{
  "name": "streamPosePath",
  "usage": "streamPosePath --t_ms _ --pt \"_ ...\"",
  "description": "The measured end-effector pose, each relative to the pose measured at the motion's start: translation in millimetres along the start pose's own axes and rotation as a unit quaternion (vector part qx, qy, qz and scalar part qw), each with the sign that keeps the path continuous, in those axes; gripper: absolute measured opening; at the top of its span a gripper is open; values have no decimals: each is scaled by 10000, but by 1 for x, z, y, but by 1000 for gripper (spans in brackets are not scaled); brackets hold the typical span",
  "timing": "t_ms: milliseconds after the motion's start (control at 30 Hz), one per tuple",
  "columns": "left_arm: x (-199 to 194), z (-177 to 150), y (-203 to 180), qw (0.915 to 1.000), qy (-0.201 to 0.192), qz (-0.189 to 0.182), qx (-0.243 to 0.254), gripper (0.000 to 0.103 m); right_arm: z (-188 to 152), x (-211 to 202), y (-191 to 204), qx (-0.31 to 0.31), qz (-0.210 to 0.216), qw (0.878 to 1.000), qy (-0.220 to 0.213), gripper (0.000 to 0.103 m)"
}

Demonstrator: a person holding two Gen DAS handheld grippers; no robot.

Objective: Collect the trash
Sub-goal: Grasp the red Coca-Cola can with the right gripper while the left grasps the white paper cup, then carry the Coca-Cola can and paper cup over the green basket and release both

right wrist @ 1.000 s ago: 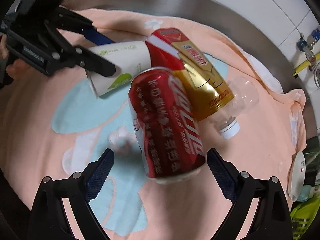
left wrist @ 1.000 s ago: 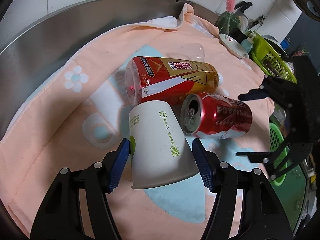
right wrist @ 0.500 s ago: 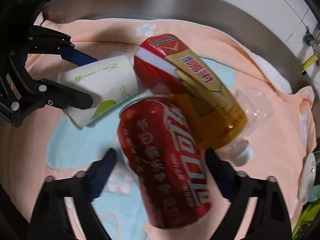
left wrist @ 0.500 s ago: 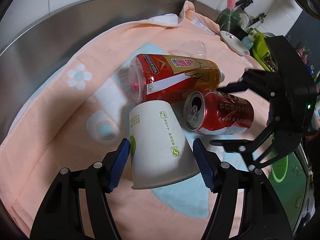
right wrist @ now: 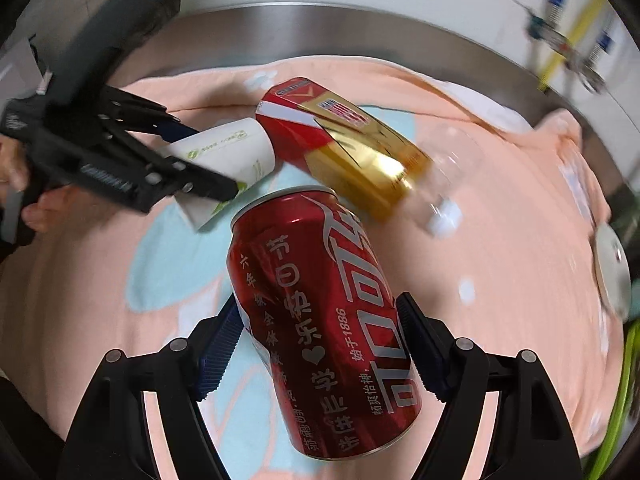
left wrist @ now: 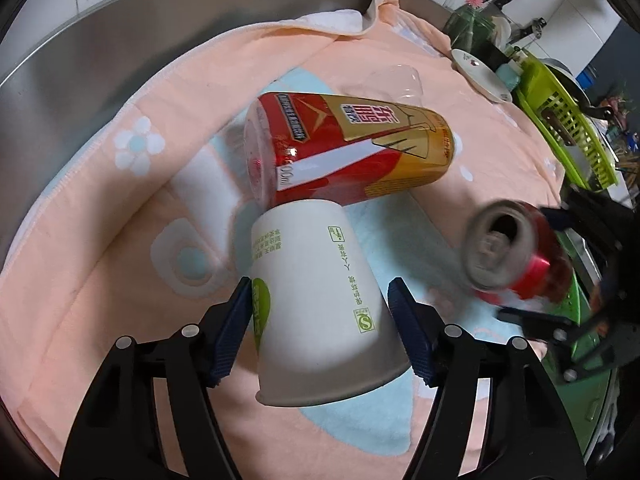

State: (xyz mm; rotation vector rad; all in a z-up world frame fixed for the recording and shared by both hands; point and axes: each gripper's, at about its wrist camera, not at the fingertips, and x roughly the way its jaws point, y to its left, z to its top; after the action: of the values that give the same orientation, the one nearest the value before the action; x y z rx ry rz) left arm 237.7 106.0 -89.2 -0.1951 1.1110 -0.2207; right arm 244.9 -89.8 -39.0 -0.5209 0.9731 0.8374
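Two grips | left fingers (left wrist: 320,320) clamp paper cup (left wrist: 316,300) | right fingers (right wrist: 320,344) clamp red can (right wrist: 324,320) | clear bottle (right wrist: 440,184) blurred

— What colours does the towel (left wrist: 100,240) have?
— Peach, with pale-blue patches and white flowers.
— The cans?
— The cola can (right wrist: 328,320) is red with white script; the bottle (left wrist: 352,152) red, gold, white.

Left wrist view: low, close, looking along its blue-padded left gripper (left wrist: 320,316) at a white paper cup (left wrist: 316,300) on a peach towel (left wrist: 100,240). Right wrist view: close behind its right gripper (right wrist: 320,344), facing the opposite way across the same towel. Both views share the cup, a red-and-gold plastic bottle (left wrist: 352,152) and a red soda can (right wrist: 324,328).
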Motion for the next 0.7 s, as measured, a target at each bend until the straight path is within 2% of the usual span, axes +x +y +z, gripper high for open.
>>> streamPosePath --t_ms 233,400,600,700 --pt "-23 -16 -24 9994 -290 -86 156 66 -69 -52 -12 866 -308 9955 -244 74" --pt "-43 -24 -64 9967 -522 -437 437 66 -122 -79 -29 1566 -805 9842 -205 74" --pt "-44 -31 -137 9894 -545 -943 964 66 -212 -106 -60 2336 -1580 9591 230 74" --pt "-36 -36 -178 9841 -455 -1194 1232 66 -257 -112 -77 2749 -1850 9424 455 74"
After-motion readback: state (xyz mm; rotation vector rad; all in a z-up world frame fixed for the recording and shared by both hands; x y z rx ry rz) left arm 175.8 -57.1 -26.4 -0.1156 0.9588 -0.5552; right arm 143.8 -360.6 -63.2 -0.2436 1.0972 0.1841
